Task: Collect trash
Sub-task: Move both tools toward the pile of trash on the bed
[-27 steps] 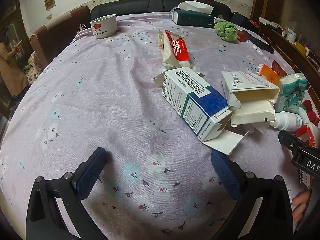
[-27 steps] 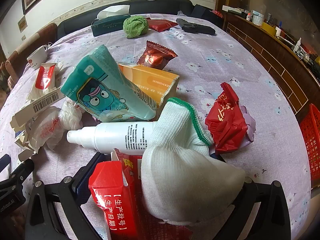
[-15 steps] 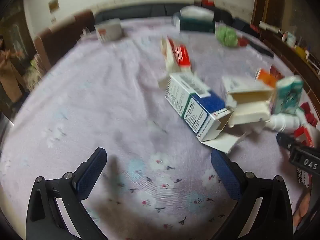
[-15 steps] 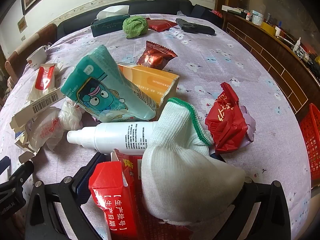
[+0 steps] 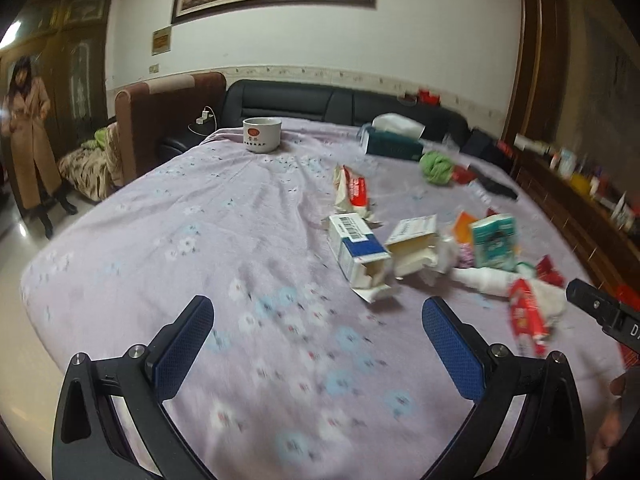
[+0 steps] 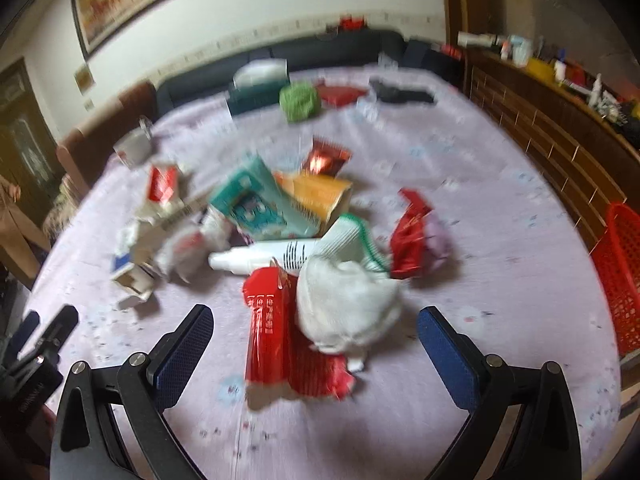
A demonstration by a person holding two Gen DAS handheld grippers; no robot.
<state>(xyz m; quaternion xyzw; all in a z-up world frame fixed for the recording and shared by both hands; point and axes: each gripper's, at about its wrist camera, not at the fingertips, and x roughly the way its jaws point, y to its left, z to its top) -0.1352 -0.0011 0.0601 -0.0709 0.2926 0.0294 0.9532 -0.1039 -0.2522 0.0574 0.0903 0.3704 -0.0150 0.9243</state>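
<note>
Trash lies in a heap on the lilac flowered tablecloth point(image 5: 200, 240). In the left wrist view a blue-and-white carton point(image 5: 358, 250) and a torn white box point(image 5: 414, 246) lie ahead to the right, far beyond my open left gripper point(image 5: 316, 336), which has only cloth between its fingers. In the right wrist view a red carton point(image 6: 272, 332) and a white cloth point(image 6: 344, 304) lie in front of my open right gripper point(image 6: 314, 340), apart from its pads. Behind them lie a white spray bottle point(image 6: 264, 258), a teal tissue pack point(image 6: 256, 204), an orange box point(image 6: 320, 196) and a red wrapper point(image 6: 410, 236).
A red basket point(image 6: 622, 272) stands off the table's right edge. At the far end are a white cup point(image 5: 262, 134), a dark green tissue box point(image 5: 390, 144), a green cloth ball point(image 5: 436, 166) and a black object point(image 6: 402, 94). A person point(image 5: 26, 144) stands far left.
Both grippers have pulled back and tilted up, so the wall and picture now show and the trash looks farther off. The red carton and cloth no longer sit between the right fingers.
</note>
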